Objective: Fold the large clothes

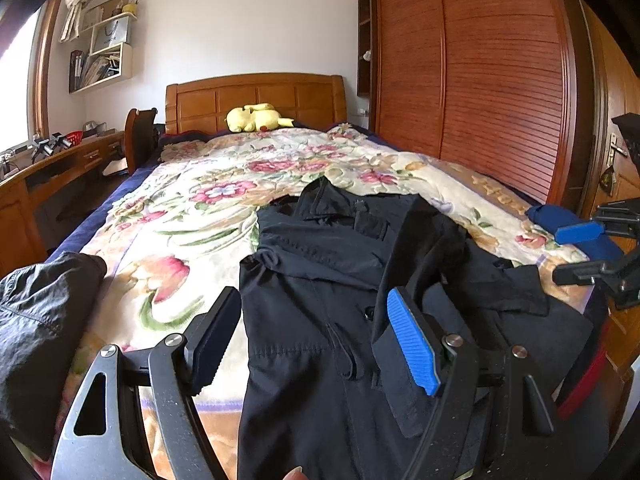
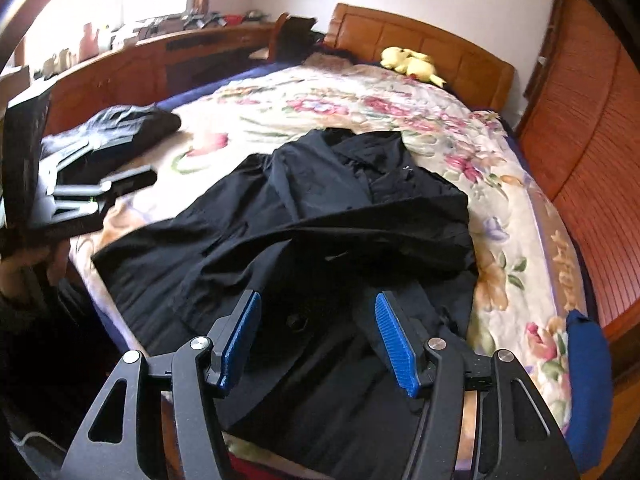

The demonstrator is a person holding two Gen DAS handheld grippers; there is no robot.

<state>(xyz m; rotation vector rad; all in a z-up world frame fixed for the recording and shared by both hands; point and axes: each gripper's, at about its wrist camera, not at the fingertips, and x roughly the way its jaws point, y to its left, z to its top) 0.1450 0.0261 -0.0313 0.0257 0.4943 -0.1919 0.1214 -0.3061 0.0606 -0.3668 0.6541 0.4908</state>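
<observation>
A large black coat (image 1: 320, 280) lies spread and rumpled on the floral bedspread (image 1: 200, 200), collar toward the headboard. It also shows in the right wrist view (image 2: 320, 208). My left gripper (image 1: 316, 336) is open just above the coat's near left part, empty. My right gripper (image 2: 316, 344) is open above the coat's near edge, empty. The right gripper also shows at the right edge of the left wrist view (image 1: 588, 248), and the left gripper at the left edge of the right wrist view (image 2: 100, 200).
A folded dark garment (image 1: 44, 320) lies at the bed's near left (image 2: 128, 132). A blue cloth (image 2: 588, 384) lies at the near right edge. A yellow plush toy (image 1: 256, 118) sits by the headboard. A wooden wardrobe (image 1: 480, 80) stands right, a desk (image 1: 60, 164) left.
</observation>
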